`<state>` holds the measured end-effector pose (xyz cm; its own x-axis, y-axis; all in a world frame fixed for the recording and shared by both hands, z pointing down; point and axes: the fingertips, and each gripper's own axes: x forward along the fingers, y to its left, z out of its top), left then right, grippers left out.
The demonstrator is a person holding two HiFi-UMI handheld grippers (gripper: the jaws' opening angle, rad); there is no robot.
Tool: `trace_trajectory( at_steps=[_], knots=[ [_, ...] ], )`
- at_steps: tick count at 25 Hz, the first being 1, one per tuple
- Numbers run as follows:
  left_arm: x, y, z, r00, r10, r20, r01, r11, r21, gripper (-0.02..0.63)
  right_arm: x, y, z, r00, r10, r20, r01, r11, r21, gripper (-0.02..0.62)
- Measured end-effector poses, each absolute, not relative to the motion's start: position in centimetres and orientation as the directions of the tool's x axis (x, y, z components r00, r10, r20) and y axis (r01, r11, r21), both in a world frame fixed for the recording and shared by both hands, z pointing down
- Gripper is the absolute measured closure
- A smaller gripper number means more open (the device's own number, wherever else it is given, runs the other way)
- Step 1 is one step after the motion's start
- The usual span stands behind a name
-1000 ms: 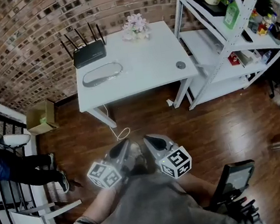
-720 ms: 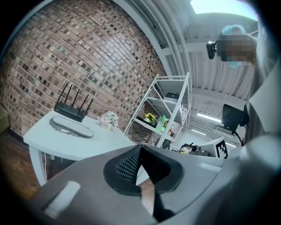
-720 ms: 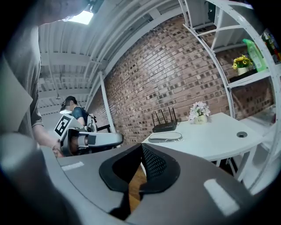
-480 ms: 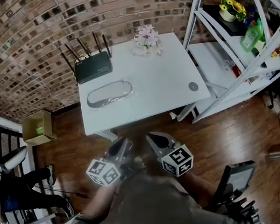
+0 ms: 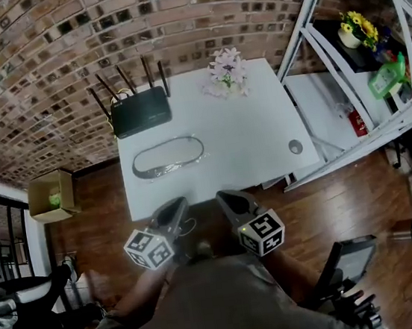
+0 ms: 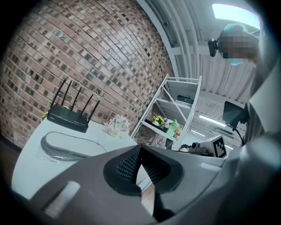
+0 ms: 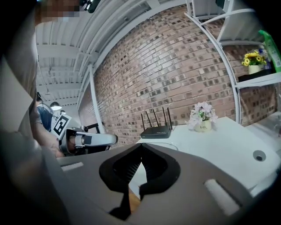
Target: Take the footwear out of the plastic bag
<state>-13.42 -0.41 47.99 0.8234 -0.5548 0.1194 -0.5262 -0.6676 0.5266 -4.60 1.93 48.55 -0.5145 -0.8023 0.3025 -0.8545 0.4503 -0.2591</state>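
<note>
One white table, and on its near-left part lies one clear plastic bag with a flat grey oval of footwear showing through. Two grippers, left gripper and right gripper, both clenched on nothing, sit side by side off the table's near edge. The bag's ahead of the left one, well apart.
</note>
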Motion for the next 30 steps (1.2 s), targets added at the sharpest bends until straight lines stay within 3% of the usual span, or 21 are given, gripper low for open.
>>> trace_trajectory(
  at_steps=[17, 30],
  knots=[
    [-10.0, -10.2, 50.6, 0.668, -0.698, 0.258, -0.711, -0.498, 0.496, 0.604, 2.2, -10.0, 52.4, -0.639, -0.689, 0.343, -0.768, 0.548, -0.33, 0.583],
    [-12.5, -11.1, 55.1, 0.572, -0.726, 0.381, -0.802, -0.397, 0.447, 0.604, -0.1, -11.9, 57.8, -0.692, -0.546, 0.473, -0.702, 0.663, -0.261, 0.581]
  ],
)
